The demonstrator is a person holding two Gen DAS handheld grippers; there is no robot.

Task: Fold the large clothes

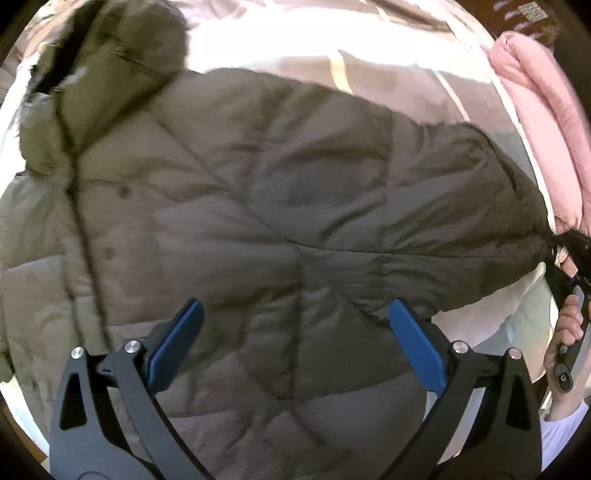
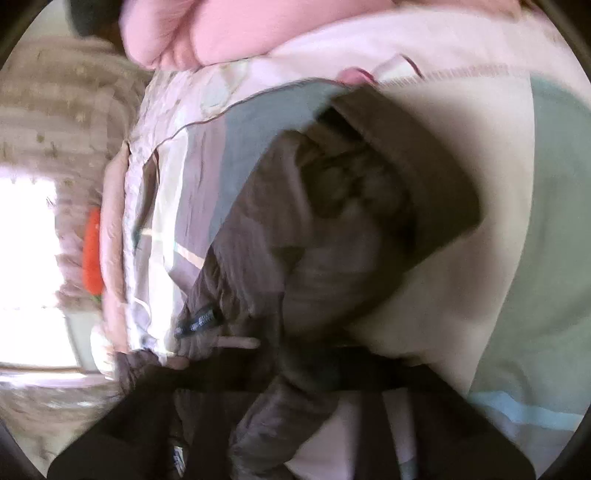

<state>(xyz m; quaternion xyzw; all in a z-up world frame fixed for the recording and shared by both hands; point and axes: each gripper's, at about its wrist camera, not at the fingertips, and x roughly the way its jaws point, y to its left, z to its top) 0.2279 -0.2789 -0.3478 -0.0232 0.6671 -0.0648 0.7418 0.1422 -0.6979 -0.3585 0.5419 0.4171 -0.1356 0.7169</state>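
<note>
An olive-brown quilted puffer jacket point(image 1: 229, 192) lies spread front-up on a bed, hood at the upper left, one sleeve point(image 1: 461, 192) stretched out to the right. My left gripper point(image 1: 295, 336) hovers open and empty over the jacket's lower body, blue pads wide apart. My right gripper point(image 1: 569, 266) shows at the right edge, shut on the sleeve's cuff. In the blurred right wrist view the sleeve point(image 2: 317, 229) runs away from the gripper point(image 2: 280, 365), whose dark fingers close on the cuff fabric.
The bed has a pale pink and grey striped cover point(image 1: 399, 85). A pink padded garment point(image 1: 546, 122) lies at the bed's far right; it also shows in the right wrist view point(image 2: 207, 33). A bright window and an orange object point(image 2: 92, 254) sit beyond the bed.
</note>
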